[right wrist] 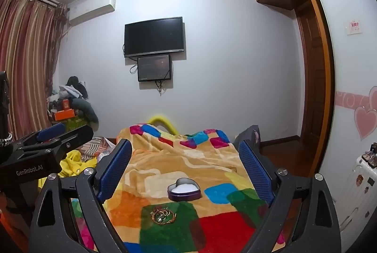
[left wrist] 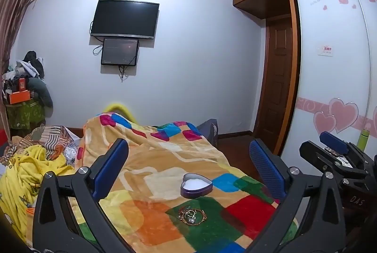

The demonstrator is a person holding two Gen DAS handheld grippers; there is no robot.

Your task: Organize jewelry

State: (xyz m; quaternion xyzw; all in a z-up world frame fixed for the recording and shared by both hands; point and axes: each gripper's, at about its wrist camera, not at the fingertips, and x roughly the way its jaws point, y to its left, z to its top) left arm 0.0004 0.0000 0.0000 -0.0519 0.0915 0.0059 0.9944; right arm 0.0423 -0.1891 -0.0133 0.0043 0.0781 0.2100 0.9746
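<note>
A small heap of jewelry (left wrist: 192, 215) (right wrist: 163, 215), gold chains and rings, lies on a green patch of the patchwork blanket (left wrist: 165, 158) (right wrist: 188, 158). Just beyond it stands a purple heart-shaped tin (left wrist: 196, 184) (right wrist: 184, 189), lidless, with white lining. My left gripper (left wrist: 188, 158) hovers open above the bed, short of both, nothing between its blue pads. My right gripper (right wrist: 186, 154) is likewise open and empty, held at about the same distance. Each gripper shows at the edge of the other's view: the right one (left wrist: 334, 149), the left one (right wrist: 51, 132).
A yellow cloth and striped bedding (left wrist: 35, 158) bunch up at the bed's left. A cluttered stand with an orange box (right wrist: 64, 115) sits by the curtains. A wardrobe with heart-decorated doors (left wrist: 334, 88) and a white suitcase (right wrist: 358, 182) stand right.
</note>
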